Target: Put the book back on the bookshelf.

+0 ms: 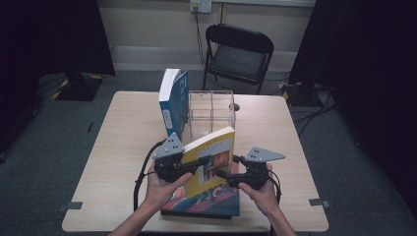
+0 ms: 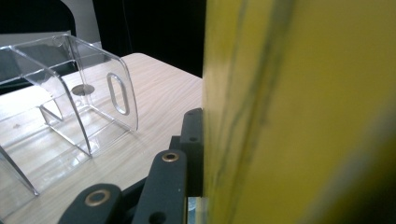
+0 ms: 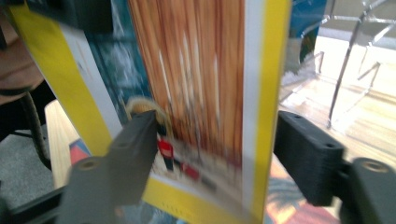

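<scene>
Grippers and yellow book at the near middle of the table [image 1: 123,147]. Your left gripper [image 1: 199,162] and right gripper [image 1: 223,174] meet on the yellow book [image 1: 211,160], which you hold tilted, its top edge leaning to the far right and its lower end over a flat-lying book [image 1: 206,201] with a dark, colourful cover at the near edge. The left gripper comes at the yellow book from the left; in the left gripper view one black jaw lies flat against the yellow cover [image 2: 299,112], the other jaw is hidden behind it, so the grip reads as clamped on the book. The right gripper comes from the right; in the right gripper view its two jaws stand on either side of the yellow book [image 3: 201,93], one against the picture cover, the other just off the book's edge with a narrow gap, so you cannot tell whether this grip is tight. Just beyond the yellow book stands a clear plastic organiser [image 1: 211,113] with open compartments, seen also in the left gripper view [image 2: 70,102]. A blue book [image 1: 174,101] stands upright against the organiser's left side. A black folding chair [image 1: 238,54] stands on the floor past the far edge.
</scene>
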`<control>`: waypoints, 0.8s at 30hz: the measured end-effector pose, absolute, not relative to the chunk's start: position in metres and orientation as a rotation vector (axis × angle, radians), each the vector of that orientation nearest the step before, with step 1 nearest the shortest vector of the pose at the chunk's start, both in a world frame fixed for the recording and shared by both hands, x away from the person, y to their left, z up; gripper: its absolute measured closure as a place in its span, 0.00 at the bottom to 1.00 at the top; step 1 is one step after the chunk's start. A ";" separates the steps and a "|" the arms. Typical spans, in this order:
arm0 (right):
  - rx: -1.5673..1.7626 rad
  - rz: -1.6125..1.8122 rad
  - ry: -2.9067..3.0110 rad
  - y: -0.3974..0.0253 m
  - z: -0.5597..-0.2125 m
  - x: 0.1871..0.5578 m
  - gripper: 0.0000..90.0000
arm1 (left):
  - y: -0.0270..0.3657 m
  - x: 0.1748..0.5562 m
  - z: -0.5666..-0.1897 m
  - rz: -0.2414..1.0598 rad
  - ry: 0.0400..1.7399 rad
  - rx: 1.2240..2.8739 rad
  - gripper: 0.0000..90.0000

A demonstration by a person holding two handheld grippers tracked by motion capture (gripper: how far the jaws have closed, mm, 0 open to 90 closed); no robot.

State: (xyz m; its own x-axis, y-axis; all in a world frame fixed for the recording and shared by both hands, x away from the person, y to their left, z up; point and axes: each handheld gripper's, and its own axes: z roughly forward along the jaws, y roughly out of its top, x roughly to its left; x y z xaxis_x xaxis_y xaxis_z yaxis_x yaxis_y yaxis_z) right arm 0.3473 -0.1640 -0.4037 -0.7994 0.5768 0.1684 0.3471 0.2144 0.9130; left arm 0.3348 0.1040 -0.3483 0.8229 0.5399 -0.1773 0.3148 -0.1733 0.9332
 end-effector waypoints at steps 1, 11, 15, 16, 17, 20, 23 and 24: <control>0.892 1.618 2.280 -0.166 -0.405 0.347 0.32 | 0.107 0.337 -0.349 0.202 0.671 1.765 0.84; 1.108 1.507 2.170 -0.218 -0.423 0.344 0.23 | 0.125 0.343 -0.350 0.217 0.741 1.747 0.84; 1.237 1.418 2.115 -0.247 -0.438 0.346 0.18 | 0.131 0.344 -0.349 0.241 0.766 1.739 0.84; 1.272 1.391 2.096 -0.253 -0.442 0.347 0.18 | 0.132 0.345 -0.349 0.242 0.772 1.736 0.84; 1.298 1.363 2.078 -0.258 -0.447 0.347 0.18 | 0.133 0.346 -0.348 0.243 0.771 1.742 0.84; 1.360 1.282 2.098 -0.266 -0.461 0.352 0.18 | 0.136 0.347 -0.347 0.244 0.784 1.745 0.84; 1.372 1.179 2.124 -0.266 -0.473 0.358 0.18 | 0.137 0.349 -0.346 0.274 0.782 1.747 0.84; 1.384 1.167 2.130 -0.265 -0.475 0.360 0.17 | 0.138 0.349 -0.346 0.277 0.796 1.748 0.84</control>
